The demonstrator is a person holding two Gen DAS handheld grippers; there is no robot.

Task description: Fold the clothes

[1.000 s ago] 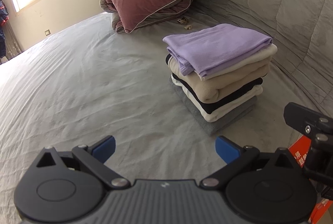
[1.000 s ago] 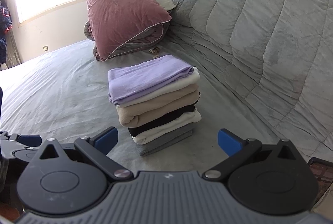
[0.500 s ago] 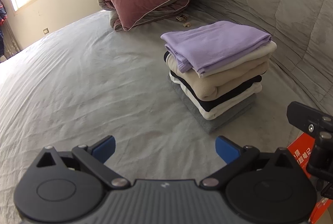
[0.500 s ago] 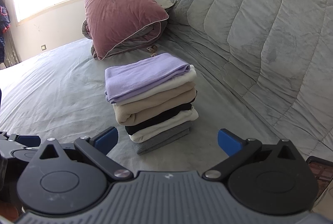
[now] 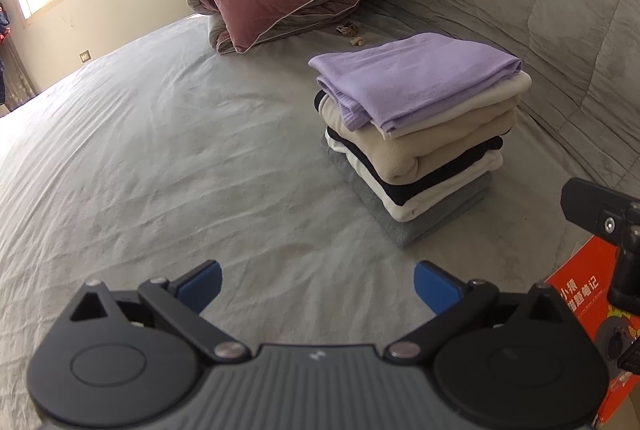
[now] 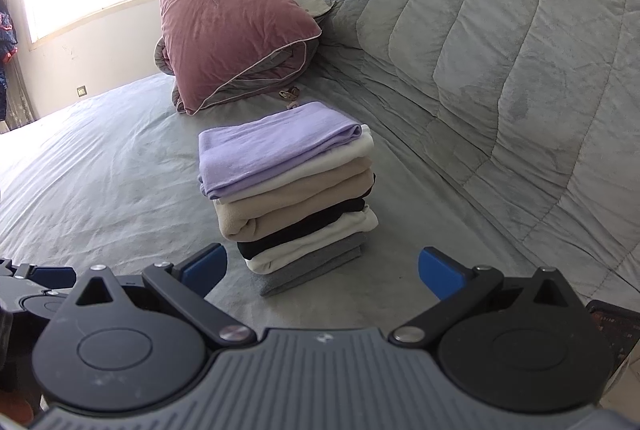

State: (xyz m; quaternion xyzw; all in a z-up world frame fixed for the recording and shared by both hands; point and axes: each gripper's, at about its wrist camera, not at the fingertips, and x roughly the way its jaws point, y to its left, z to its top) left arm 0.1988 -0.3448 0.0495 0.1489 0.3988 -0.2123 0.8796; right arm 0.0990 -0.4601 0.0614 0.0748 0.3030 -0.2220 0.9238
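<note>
Neatly folded and stacked at frame centre: clothes [image 6: 288, 190] on bed [image 5: 160, 158]. Left gripper [image 5: 316, 282] and right gripper [image 6: 322, 266] spread wide, holding nothing. No unfolded garment visible.

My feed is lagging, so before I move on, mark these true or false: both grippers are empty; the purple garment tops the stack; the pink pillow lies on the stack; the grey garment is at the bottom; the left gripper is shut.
1. Both grippers are empty. True: the left gripper and right gripper hold nothing.
2. The purple garment tops the stack. True.
3. The pink pillow lies on the stack. False: it sits behind it, apart.
4. The grey garment is at the bottom. True.
5. The left gripper is shut. False: it is open.
</note>
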